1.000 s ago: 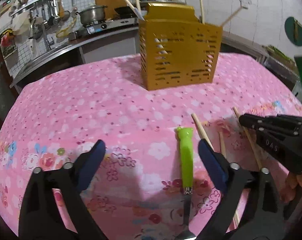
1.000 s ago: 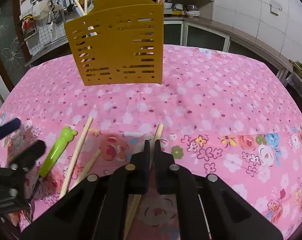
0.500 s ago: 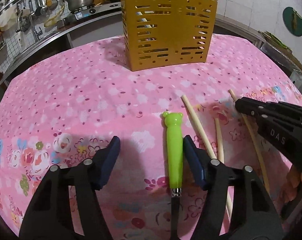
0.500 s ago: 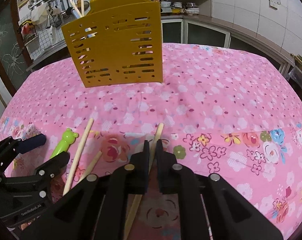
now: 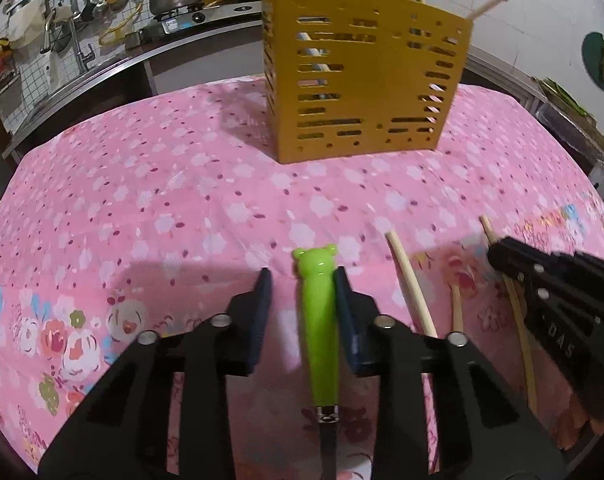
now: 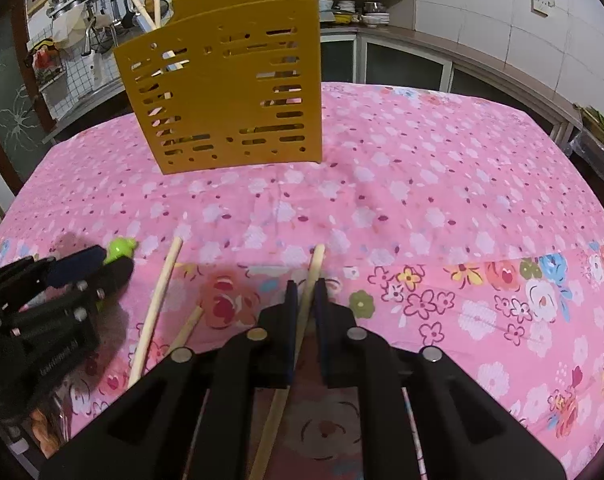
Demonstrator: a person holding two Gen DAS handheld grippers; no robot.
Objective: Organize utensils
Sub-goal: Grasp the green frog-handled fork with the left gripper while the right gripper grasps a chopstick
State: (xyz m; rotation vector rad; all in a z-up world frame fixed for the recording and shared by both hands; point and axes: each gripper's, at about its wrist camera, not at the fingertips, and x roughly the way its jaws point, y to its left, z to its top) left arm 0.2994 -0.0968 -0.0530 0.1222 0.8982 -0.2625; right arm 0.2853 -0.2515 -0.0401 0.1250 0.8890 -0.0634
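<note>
Bench (image 5: 150,208) under pink floral cloth. Yellow slotted utensil holder (image 5: 362,80) upright at far side, sticks poking from top. Left tongs (image 5: 302,280) just closing, still a little apart; green bear-handled utensil (image 5: 318,320) between, right pad touching it, gap at left pad. Right tongs (image 6: 304,288) narrow, clamped on chopstick (image 6: 316,258) lying on cloth. Two more chopsticks (image 6: 158,296) lie between both tongs.
</note>
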